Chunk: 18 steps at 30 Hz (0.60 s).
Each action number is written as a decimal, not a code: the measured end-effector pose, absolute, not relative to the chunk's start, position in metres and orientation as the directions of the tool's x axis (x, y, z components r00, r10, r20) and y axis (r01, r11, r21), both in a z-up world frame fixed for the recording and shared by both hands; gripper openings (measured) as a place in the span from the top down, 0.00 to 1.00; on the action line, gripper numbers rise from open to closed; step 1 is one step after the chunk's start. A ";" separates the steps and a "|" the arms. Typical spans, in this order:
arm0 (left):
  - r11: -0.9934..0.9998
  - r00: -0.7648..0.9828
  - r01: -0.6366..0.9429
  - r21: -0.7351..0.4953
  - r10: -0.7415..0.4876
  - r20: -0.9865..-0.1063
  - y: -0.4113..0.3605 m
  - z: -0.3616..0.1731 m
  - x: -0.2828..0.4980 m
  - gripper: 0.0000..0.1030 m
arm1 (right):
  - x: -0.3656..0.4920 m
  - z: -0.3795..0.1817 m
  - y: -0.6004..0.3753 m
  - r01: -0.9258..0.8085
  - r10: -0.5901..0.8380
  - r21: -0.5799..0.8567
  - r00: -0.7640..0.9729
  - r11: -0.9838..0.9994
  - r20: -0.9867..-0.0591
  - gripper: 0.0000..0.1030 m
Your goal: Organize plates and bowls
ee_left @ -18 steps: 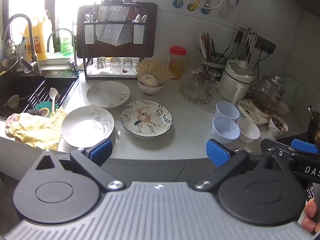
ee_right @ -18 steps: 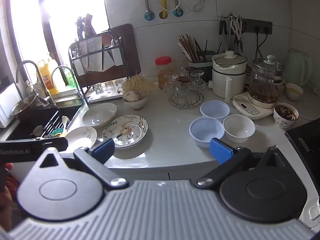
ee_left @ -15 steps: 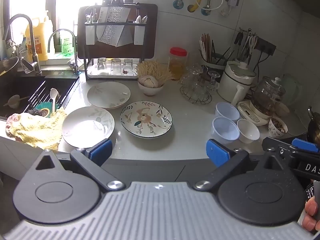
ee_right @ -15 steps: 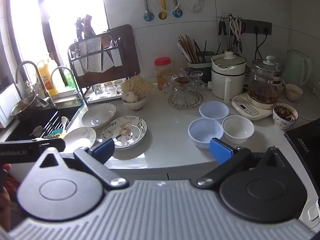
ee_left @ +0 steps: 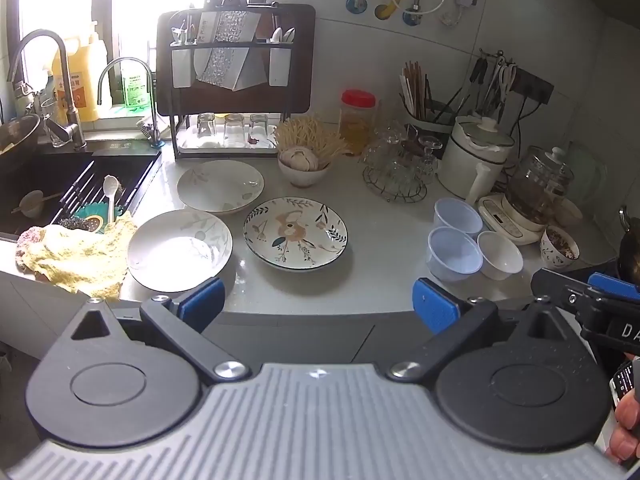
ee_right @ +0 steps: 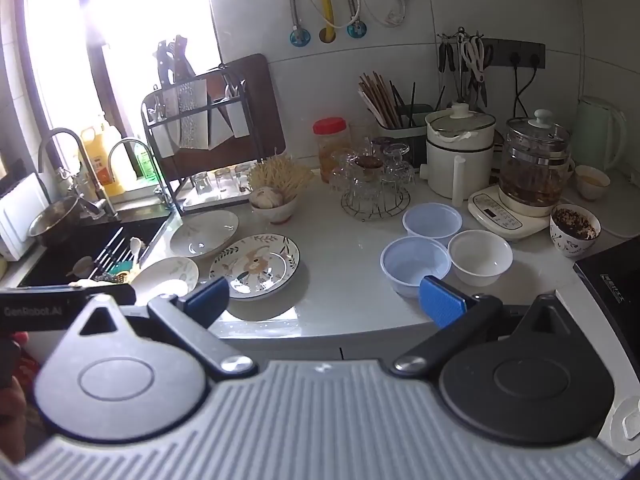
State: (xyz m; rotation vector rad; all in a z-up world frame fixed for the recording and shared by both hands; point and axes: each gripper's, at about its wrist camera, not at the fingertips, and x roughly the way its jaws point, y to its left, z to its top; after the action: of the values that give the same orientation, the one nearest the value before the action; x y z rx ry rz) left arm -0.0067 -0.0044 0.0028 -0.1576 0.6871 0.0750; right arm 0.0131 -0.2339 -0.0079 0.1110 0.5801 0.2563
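While both the left gripper point(ee_left: 316, 307) and right gripper point(ee_right: 324, 297) hang wide open and empty short of the tabletop point(ee_left: 384, 240), nothing is stacked. Three plates point(ee_left: 295, 233) lie flat near the sink; three bowls point(ee_right: 416, 264) stand mouth-up, clustered right. Round, no long axis. Risk: near-edge plate point(ee_left: 179, 249) knocked off; rims chipping.

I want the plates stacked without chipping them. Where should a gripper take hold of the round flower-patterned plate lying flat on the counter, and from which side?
Probably the near rim of the flower-patterned plate, from the counter's front edge. It lies flat, its rim flares up off the grey countertop, and that side is clear; two white plates sit close on its left. The open left gripper faces it.
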 end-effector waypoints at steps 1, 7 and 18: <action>0.986 0.772 -0.119 -0.121 0.016 -0.635 -0.005 0.002 -0.006 0.01 | 0.013 -0.007 -0.234 -0.207 0.268 0.173 0.807 0.963 -0.526 0.00; 0.986 0.768 -0.115 -0.125 0.009 -0.640 -0.003 -0.001 -0.009 0.01 | 0.009 -0.006 -0.230 -0.205 0.260 0.163 0.812 0.965 -0.522 0.00; 0.987 0.765 -0.116 -0.113 0.016 -0.644 -0.003 -0.004 -0.009 0.01 | 0.008 -0.007 -0.229 -0.203 0.258 0.162 0.811 0.966 -0.524 0.00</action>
State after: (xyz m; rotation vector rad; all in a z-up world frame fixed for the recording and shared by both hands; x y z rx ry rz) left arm -0.0091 -0.0034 -0.0036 -0.1492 0.6972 0.0719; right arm 0.0084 -0.2290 -0.0073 0.0996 0.5738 0.2469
